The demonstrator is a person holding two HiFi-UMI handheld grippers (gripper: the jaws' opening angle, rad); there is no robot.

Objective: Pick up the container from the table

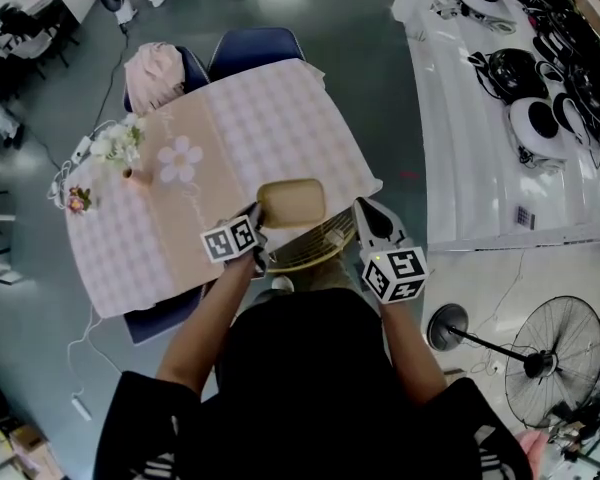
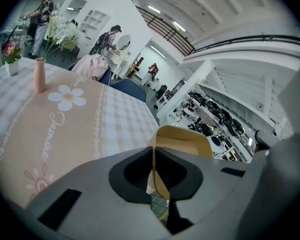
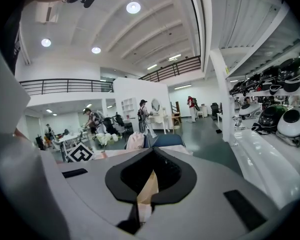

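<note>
The container [image 1: 291, 203] is a tan, flat-topped box with rounded corners, and it hangs above the near edge of the table [image 1: 130, 258]. My left gripper [image 1: 261, 230] is at its left side, shut on its thin tan rim [image 2: 182, 141], which runs between the jaws of that gripper [image 2: 153, 149]. My right gripper [image 1: 360, 211] is at its right side. In the right gripper view a thin tan edge [image 3: 149, 186] is pinched in that gripper's [image 3: 151, 176] shut jaws.
The table has a pink checked cloth with a beige flowered runner [image 1: 185, 168]. A vase of flowers [image 1: 120, 148] and a small flower pot [image 1: 78, 200] stand at its left. A gold wire chair [image 1: 315, 250] is under the container. Blue chairs [image 1: 255, 46] stand behind, and a white counter [image 1: 480, 168] and a fan [image 1: 555, 358] are on the right.
</note>
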